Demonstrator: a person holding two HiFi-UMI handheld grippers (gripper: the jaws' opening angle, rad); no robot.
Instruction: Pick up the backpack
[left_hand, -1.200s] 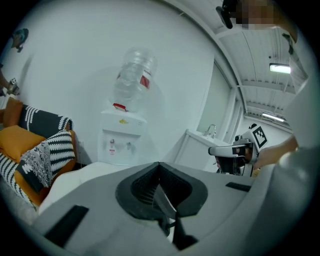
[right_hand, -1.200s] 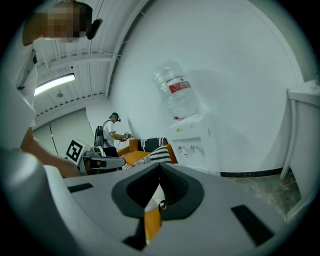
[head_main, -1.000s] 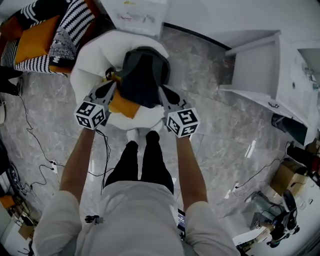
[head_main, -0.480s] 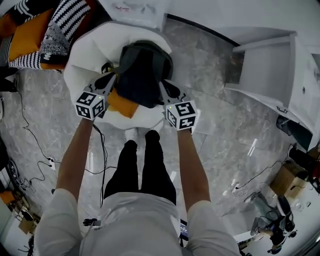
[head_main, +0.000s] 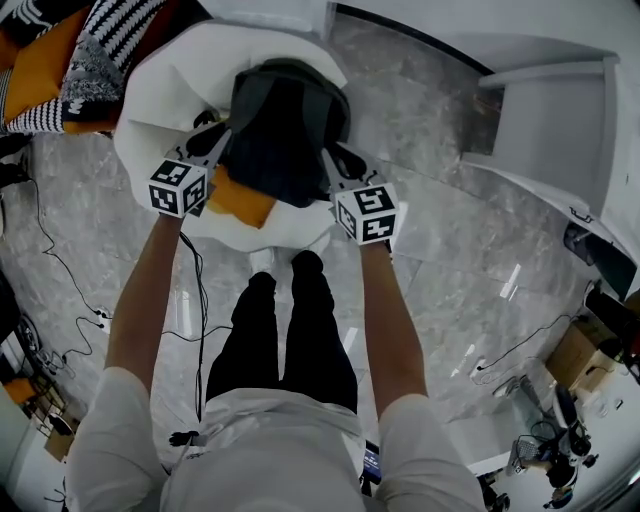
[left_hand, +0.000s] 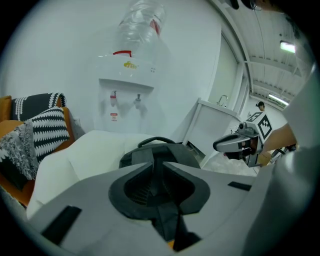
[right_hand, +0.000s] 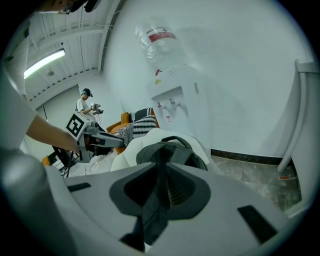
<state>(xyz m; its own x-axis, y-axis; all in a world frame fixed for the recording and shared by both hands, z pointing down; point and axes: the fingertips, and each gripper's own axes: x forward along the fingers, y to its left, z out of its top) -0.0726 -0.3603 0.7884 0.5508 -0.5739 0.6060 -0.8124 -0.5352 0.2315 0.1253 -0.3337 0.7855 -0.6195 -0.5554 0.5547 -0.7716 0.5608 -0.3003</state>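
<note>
- The left gripper has its jaws only a slit apart and opening. A dark fabric strap runs down between them, and I don't think the pads are biting on it.
- The right gripper is much the same: a narrow gap, opening, with dark strap fabric hanging through it.
- Both grippers point downward at the dark grey soft backpack, one on each flank. It lies slumped on a white padded seat, carry handle away from the person.
- To my eye the pick-up is not secured, since both grips look loose with the bag's weight on the seat. The next move calls for both jaws to close firmly on the straps, then an even lift with both hands so the bag doesn't tip.
- An orange cushion pokes out under the bag's near edge and could drag along with it.
- Black-and-white striped cushions sit to the left, and a white water dispenser stands against the wall behind.
- A white cabinet stands well off to the right, and thin black cables trail over the grey marbled floor. None of these crowd the lift.
</note>
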